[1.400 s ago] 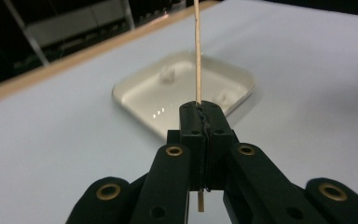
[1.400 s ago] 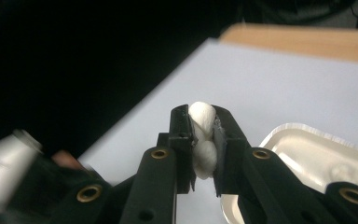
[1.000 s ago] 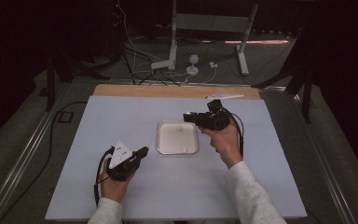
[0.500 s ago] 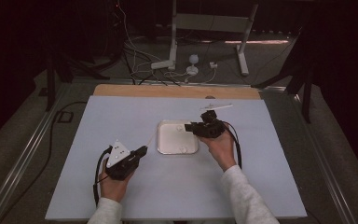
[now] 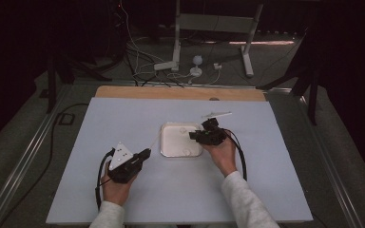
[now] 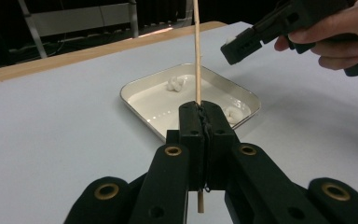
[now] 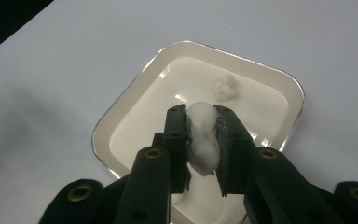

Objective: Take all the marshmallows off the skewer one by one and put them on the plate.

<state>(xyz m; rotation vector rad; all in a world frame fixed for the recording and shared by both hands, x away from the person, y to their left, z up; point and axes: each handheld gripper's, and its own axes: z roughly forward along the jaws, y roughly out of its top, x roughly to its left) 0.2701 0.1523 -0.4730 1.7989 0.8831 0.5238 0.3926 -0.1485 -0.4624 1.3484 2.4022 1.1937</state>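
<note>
Dark room, seemingly cabled floor (image 5: 138, 66); pale table (image 5: 266, 190) bears white tray (image 5: 171, 151).

A white power strip (image 5: 165, 65) and cables (image 5: 138, 57) lie on the floor.

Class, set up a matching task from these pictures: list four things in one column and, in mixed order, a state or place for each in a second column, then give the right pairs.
Things:
1. wooden skewer
2. white lump
3. tray
4. left tongs

States or places:
A. lying flat on the pale table top
B. pinched between the right tongs, above the tray
C. shut on the skewer
D. standing upright, clamped near its lower end

Pairs: 1-D, 2-B, 3-A, 4-C
</note>
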